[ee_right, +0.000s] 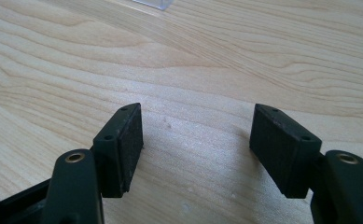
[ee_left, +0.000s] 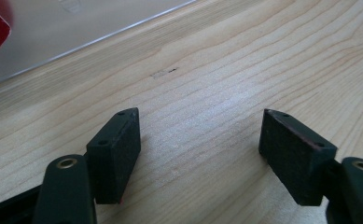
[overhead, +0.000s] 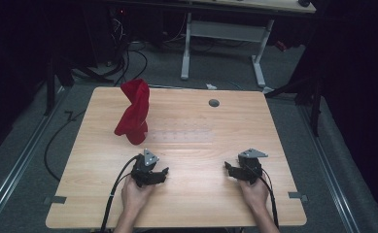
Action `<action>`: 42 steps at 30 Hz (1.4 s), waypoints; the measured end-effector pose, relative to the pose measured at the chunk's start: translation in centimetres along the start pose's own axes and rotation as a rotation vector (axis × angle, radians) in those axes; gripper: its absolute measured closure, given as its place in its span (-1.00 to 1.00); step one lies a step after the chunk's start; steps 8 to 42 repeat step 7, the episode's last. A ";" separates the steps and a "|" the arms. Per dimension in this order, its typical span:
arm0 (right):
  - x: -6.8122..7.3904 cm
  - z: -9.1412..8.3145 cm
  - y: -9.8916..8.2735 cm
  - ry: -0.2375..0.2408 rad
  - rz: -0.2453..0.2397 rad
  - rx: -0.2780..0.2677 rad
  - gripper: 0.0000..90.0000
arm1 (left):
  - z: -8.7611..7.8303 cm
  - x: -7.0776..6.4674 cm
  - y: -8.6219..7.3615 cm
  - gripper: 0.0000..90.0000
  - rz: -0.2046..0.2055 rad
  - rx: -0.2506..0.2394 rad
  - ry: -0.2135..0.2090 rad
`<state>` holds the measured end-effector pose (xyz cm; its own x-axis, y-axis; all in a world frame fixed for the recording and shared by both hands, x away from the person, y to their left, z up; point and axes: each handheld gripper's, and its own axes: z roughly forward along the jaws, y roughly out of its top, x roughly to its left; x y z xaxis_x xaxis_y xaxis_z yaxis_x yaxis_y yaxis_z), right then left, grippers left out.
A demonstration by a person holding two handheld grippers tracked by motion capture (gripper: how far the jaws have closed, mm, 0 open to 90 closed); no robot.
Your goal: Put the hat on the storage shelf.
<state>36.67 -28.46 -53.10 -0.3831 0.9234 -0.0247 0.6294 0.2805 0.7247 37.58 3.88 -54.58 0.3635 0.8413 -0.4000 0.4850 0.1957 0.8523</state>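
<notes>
Left gripper and right gripper gaping, empty, near the table's near edge. Red cloth heaped far left, well apart; bare wood between.

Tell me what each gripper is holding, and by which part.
Nothing is held. The left gripper and right gripper both stand open over bare table; the red cloth stands untouched.
</notes>
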 end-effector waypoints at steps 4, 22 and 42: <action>0.0 0.0 0.0 0.002 -0.002 0.000 -0.23 | 0.0 0.0 0.0 -0.35 -0.001 0.001 -0.001; 0.0 0.0 0.0 0.004 -0.004 0.000 -0.23 | 0.0 0.0 0.0 -0.35 -0.002 0.000 0.000; 0.0 0.0 0.0 0.004 -0.004 0.000 -0.23 | 0.0 0.0 0.0 -0.35 -0.002 0.000 0.000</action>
